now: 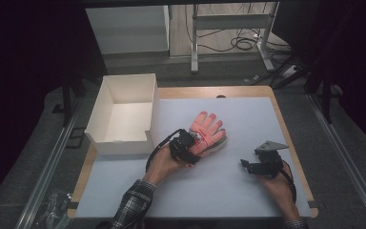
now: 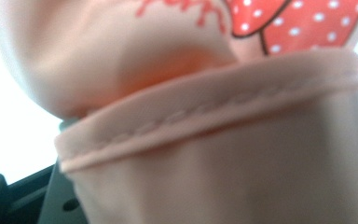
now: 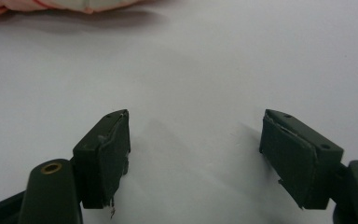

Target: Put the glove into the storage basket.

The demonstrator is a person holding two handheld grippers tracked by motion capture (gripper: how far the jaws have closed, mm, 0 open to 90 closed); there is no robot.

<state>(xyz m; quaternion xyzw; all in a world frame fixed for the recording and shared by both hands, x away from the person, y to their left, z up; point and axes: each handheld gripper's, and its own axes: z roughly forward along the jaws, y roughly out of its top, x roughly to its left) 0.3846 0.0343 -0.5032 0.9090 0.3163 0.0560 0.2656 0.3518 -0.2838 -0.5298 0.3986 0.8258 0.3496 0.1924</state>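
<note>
At ten o'clock stands the white box (image 1: pixel 124 112). Your left claw (image 1: pixel 194 143) pinches the cuff of the pink glove (image 1: pixel 208 129), lying near the surface's (image 1: pixel 228 191) centre. It's probably soft, light and floppy, so hold the stitched hem. At four o'clock, your right claw (image 1: pixel 248 164) rests spread, empty.

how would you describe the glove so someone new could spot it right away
On the white table, right of the open white box, lies the glove, fingers pointing away. It is the one pink thing there, with the left gripper clamped on its cuff.
</note>
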